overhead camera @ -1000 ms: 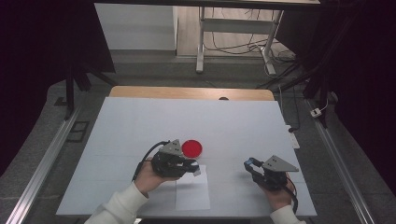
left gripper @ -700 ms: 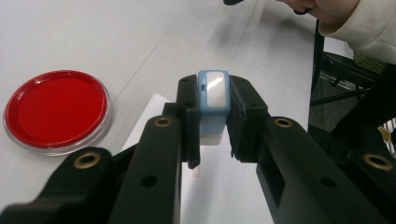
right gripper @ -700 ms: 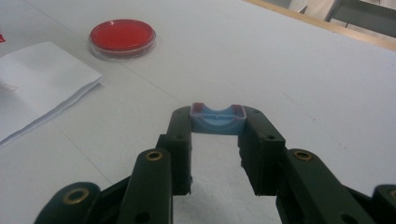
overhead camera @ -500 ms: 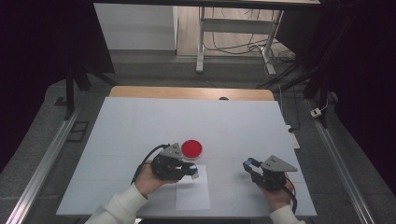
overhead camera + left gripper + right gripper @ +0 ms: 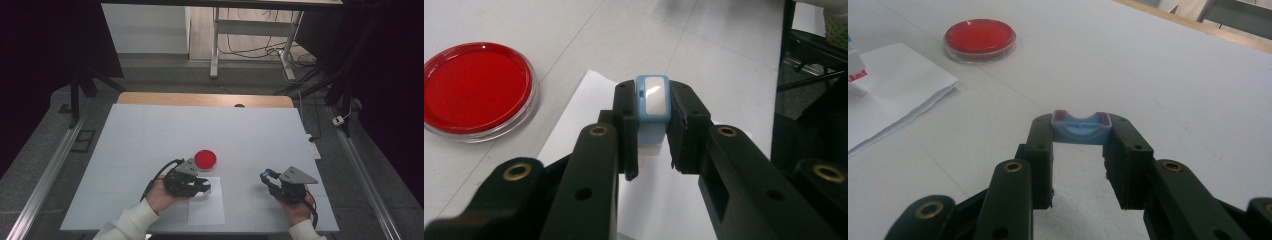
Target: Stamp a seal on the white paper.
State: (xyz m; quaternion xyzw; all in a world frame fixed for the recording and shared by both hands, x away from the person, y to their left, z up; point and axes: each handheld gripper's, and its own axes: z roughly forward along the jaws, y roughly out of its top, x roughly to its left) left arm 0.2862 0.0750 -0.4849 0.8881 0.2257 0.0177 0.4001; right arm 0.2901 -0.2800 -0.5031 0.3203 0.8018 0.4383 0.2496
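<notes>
My left gripper (image 5: 204,186) is shut on a small blue-edged white block (image 5: 652,102) and holds it just over the far end of a white paper sheet (image 5: 206,206). In the left gripper view the block sits upright between the jaw tips of the left gripper (image 5: 652,112). A round red dish (image 5: 205,159) with a clear rim lies just beyond the sheet, seen again as the red dish (image 5: 474,90) at the left. My right gripper (image 5: 267,176) hovers low over the bare table to the right, shut on a light blue cap (image 5: 1081,127) with its hollow side up.
The white table top (image 5: 150,135) has a wooden strip along its far edge (image 5: 205,99). A white power strip (image 5: 314,149) lies off its right side. Dark stands and cables fill the floor beyond. The red dish (image 5: 979,36) and the paper sheet (image 5: 893,90) lie left of my right gripper.
My left gripper has shifted slightly towards the person, over the paper's far end. The right gripper has barely moved.
</notes>
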